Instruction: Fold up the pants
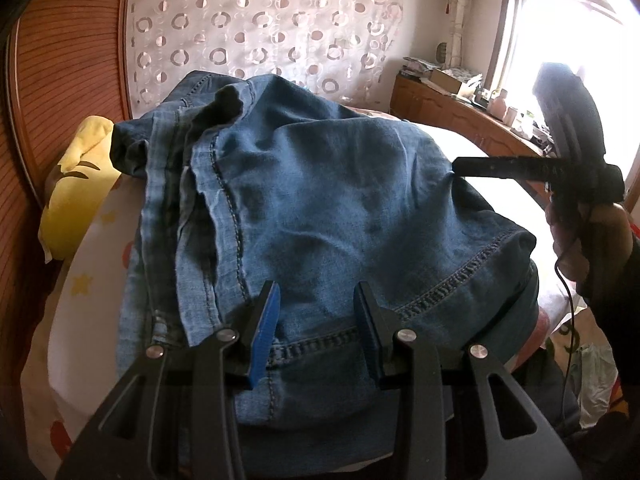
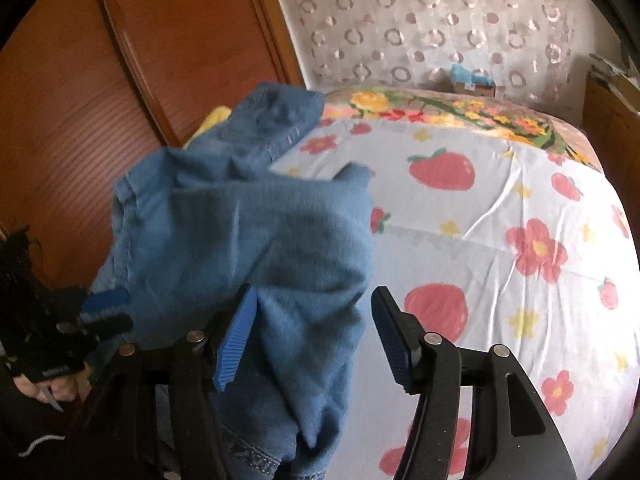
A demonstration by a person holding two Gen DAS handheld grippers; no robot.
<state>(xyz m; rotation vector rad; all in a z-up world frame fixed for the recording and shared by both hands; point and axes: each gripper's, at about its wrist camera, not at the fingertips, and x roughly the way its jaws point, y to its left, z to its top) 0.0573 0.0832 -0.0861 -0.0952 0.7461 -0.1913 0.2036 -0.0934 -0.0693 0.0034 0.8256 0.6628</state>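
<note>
Along the bed's left edge by the wooden headboard, the jeans lie bunched; left gripper pinches a fold, while right gripper stands parted, cloth loose between, likely letting go.

A strawberry-print bedsheet, a yellow pillow, a wooden cabinet with blurred, perhaps boxed, clutter.
</note>
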